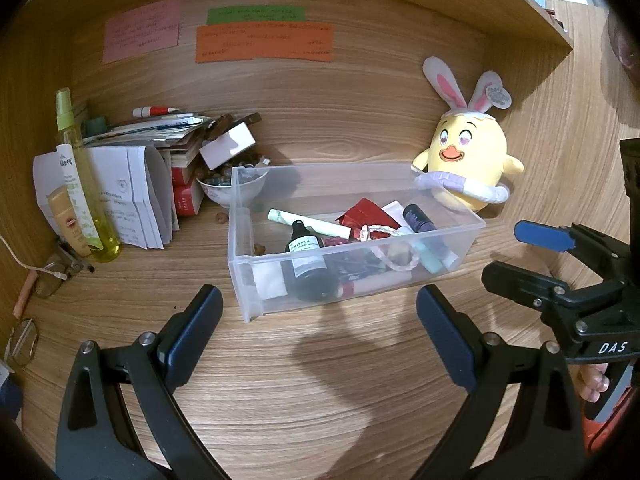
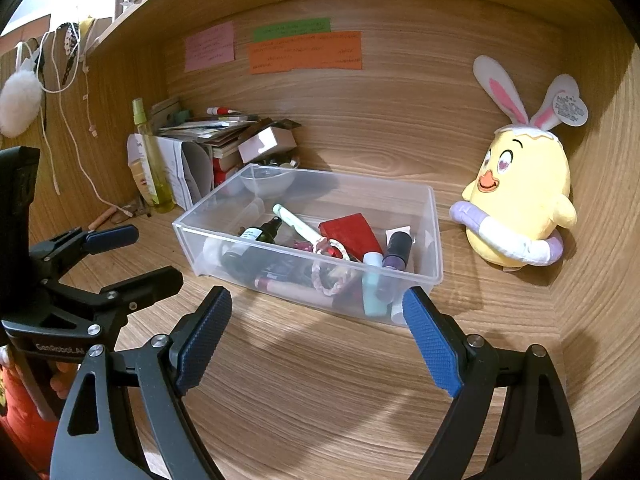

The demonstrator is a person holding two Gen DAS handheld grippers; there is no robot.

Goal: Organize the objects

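Wooden desk [image 1: 320,380], wood back wall [image 1: 340,92], sticky notes [image 1: 264,42]

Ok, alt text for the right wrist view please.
A clear plastic bin of small toiletries sits on a wooden desk, just beyond the open, empty right tool. A yellow chick plush stands right of the bin; the left tool shows at left.
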